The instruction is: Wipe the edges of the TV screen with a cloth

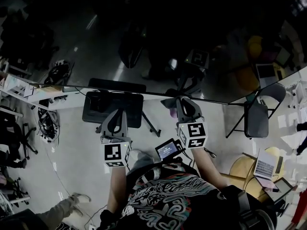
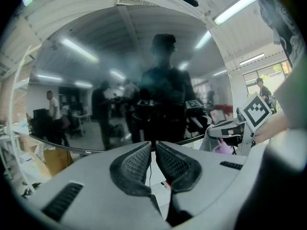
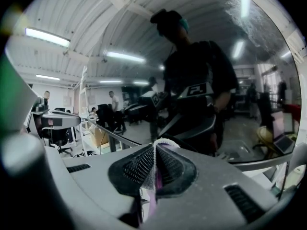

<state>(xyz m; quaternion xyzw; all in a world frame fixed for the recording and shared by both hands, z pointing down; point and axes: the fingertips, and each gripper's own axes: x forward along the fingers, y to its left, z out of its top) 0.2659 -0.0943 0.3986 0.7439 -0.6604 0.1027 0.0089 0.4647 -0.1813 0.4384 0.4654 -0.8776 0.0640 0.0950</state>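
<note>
Pinching a cloth (image 3: 152,169), the right gripper (image 3: 156,147) has its jaws shut tight on it. The cloth is thin, white & purple, w/ a little loop poking up past the jaw tips.

The left gripper (image 2: 153,143) holds nothing. Its jaws are together, w/ just a skinny crack between the black pads.

From the head view, both grippers are held out in front of the person. The left gripper (image 1: 117,110) is a bit lower and stays apart from the TV. The right gripper (image 1: 182,100) is up at the bottom edge of the TV screen (image 1: 144,42), and the cloth (image 1: 171,110) hangs just beside that edge. Can't tell if it touches.

The TV screen (image 3: 201,71) is big, dark & shiny. It fills most of each gripper view (image 2: 120,80) and works like a mirror, showing the person w/ both grippers.

Farther off to the right are a folding chair (image 1: 259,114) & an open laptop (image 1: 266,164).
</note>
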